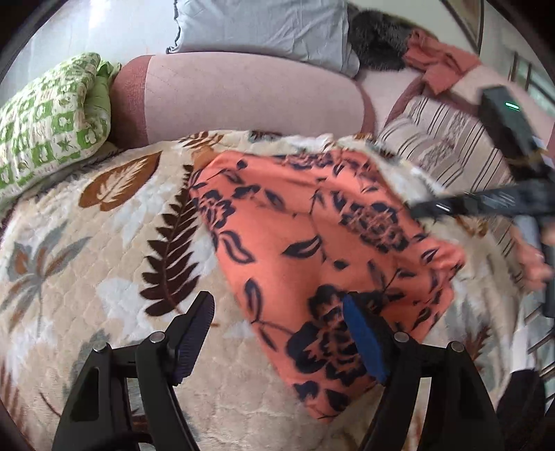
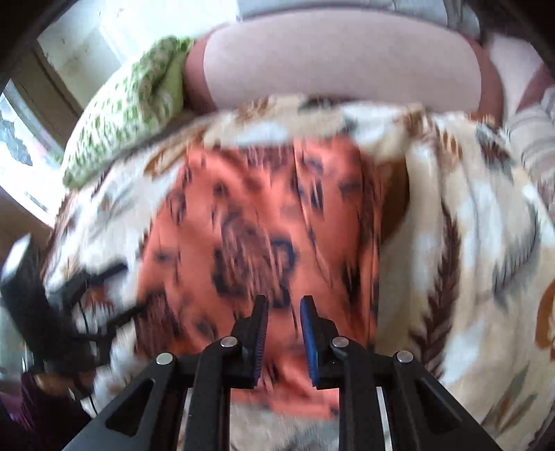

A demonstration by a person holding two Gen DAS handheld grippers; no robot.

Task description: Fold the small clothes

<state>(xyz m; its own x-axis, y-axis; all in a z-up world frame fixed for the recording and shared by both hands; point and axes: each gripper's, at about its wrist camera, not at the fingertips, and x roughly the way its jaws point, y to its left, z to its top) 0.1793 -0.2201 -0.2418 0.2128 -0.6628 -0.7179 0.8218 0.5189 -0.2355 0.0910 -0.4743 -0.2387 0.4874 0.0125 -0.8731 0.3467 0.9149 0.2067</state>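
An orange garment with dark floral print (image 1: 312, 243) lies flat on a cream leaf-patterned blanket (image 1: 86, 243). My left gripper (image 1: 277, 312) is open wide over the garment's near left edge, empty. In the left wrist view the right gripper (image 1: 433, 208) reaches in from the right above the garment's right edge. In the blurred right wrist view the garment (image 2: 260, 225) fills the middle and my right gripper (image 2: 284, 312) hovers over its near part, jaws a narrow gap apart, holding nothing. The left gripper (image 2: 104, 295) shows at the garment's left edge.
A pink bolster (image 1: 242, 97) lies behind the blanket, with a green patterned pillow (image 1: 48, 118) to its left. A grey pillow (image 1: 263, 24), dark fur item (image 1: 378, 41) and orange cloth (image 1: 440, 62) lie further back. A striped cushion (image 1: 447, 138) is at right.
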